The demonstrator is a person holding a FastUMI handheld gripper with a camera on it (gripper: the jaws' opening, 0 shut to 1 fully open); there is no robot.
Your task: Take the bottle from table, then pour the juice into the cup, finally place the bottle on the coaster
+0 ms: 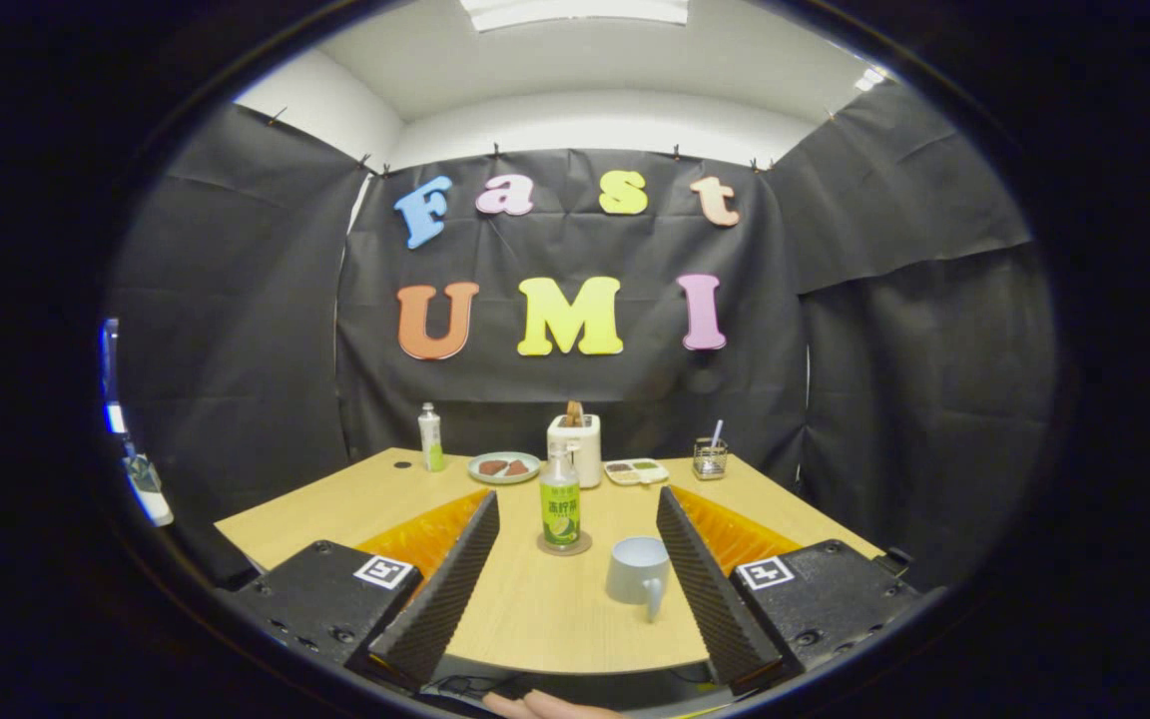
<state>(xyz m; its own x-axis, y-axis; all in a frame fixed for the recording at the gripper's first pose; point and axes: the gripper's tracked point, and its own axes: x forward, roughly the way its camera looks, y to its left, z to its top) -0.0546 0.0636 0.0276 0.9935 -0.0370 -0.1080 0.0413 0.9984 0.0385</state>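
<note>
Green-labelled bottle [560,507] hides most of its coaster [565,545] (tool [575,544] spread, empty).

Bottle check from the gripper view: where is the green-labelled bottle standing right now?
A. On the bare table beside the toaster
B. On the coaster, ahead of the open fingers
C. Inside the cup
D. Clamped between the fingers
B: the bottle stands upright on the round coaster, beyond the wide-open gripper, with the cup beside it nearer the right finger.
</note>
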